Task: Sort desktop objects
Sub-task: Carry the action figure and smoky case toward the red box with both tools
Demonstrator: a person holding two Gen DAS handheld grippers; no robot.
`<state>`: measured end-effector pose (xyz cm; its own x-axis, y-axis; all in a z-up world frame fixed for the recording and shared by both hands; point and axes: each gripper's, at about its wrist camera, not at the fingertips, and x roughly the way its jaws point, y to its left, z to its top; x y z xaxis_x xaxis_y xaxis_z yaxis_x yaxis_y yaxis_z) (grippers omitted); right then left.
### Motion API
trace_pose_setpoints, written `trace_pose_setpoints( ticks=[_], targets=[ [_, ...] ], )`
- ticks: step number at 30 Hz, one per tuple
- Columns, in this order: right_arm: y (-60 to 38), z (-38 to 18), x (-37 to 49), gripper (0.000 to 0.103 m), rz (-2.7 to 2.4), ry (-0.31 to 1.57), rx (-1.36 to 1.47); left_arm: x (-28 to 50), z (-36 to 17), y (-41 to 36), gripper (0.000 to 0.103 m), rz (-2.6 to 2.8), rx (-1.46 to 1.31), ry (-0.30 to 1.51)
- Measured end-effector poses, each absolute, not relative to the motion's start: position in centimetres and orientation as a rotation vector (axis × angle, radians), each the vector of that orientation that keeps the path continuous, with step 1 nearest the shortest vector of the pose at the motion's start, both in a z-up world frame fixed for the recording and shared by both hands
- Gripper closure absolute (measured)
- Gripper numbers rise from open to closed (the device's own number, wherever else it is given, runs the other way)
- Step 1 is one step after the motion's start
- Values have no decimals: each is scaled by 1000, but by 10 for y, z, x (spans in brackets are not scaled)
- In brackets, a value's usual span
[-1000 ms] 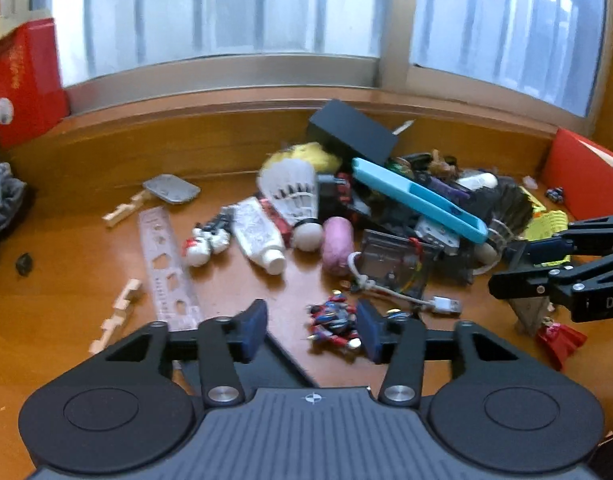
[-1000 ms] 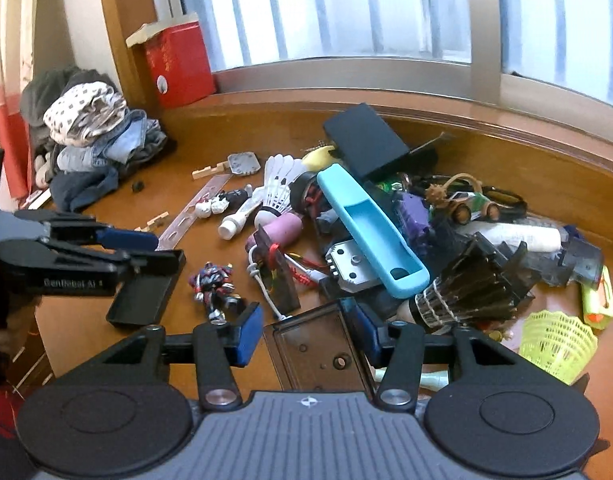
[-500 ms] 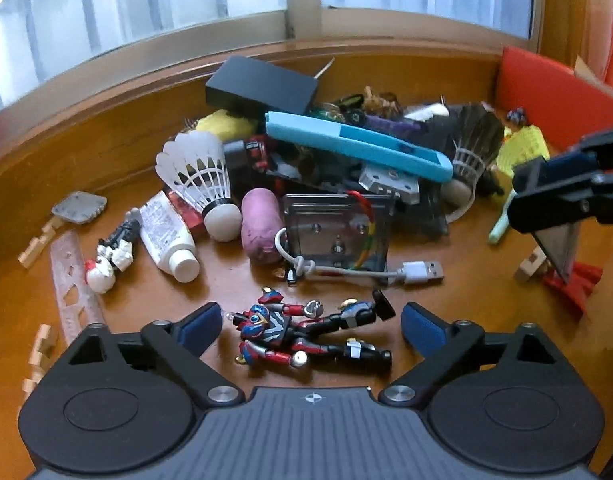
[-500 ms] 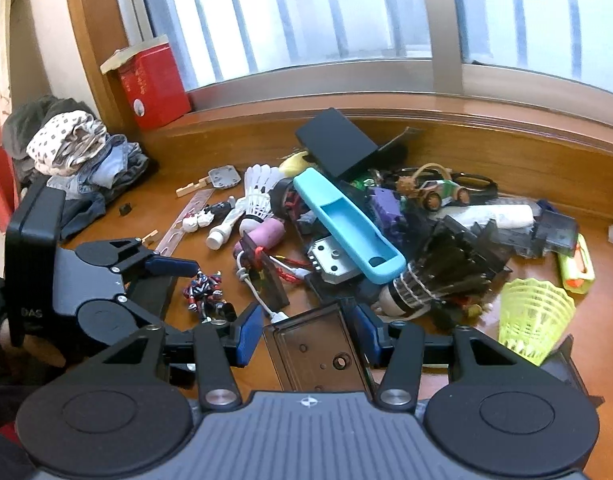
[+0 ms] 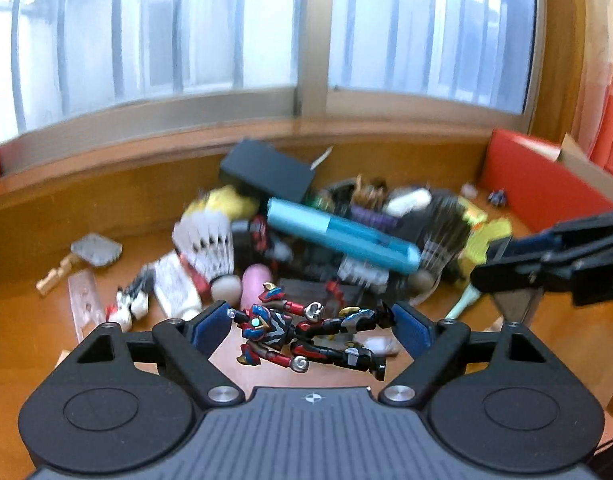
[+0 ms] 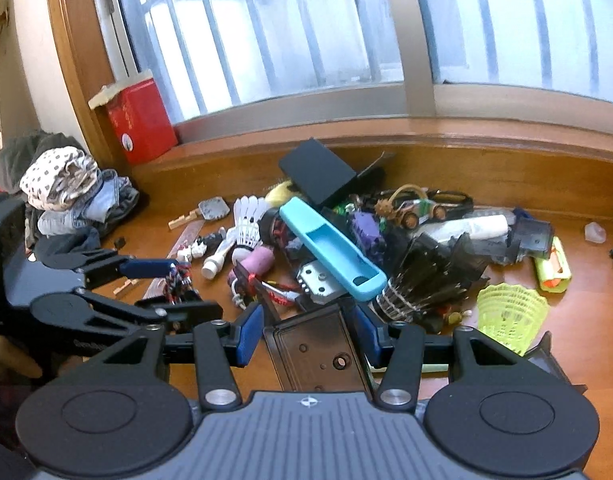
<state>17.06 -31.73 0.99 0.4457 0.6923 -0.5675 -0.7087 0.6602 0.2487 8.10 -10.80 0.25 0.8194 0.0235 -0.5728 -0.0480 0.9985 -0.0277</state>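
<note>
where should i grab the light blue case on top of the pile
Take the light blue case across its narrow width near the middle, coming from above. It is long and slim and lies slanted on top of the clutter, so its two long sides are free for the fingers, while its far end runs under the black box and its near end meets the black shuttlecock.

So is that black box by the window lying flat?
No, tilted: the black box leans askew on top of the heap of clutter, not flat on the wooden desk.
</note>
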Motion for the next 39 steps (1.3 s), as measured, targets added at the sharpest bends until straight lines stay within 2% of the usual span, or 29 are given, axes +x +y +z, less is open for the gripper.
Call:
trace_pose_setpoints(
  ticks=[20,39],
  targets=[
    [-419,63,174,50,753,534,55,125,45,-209,17,-108,-33,513],
    [-584,92,231,50,521,431,110,230,89,-360,17,-281,8,409]
  ],
)
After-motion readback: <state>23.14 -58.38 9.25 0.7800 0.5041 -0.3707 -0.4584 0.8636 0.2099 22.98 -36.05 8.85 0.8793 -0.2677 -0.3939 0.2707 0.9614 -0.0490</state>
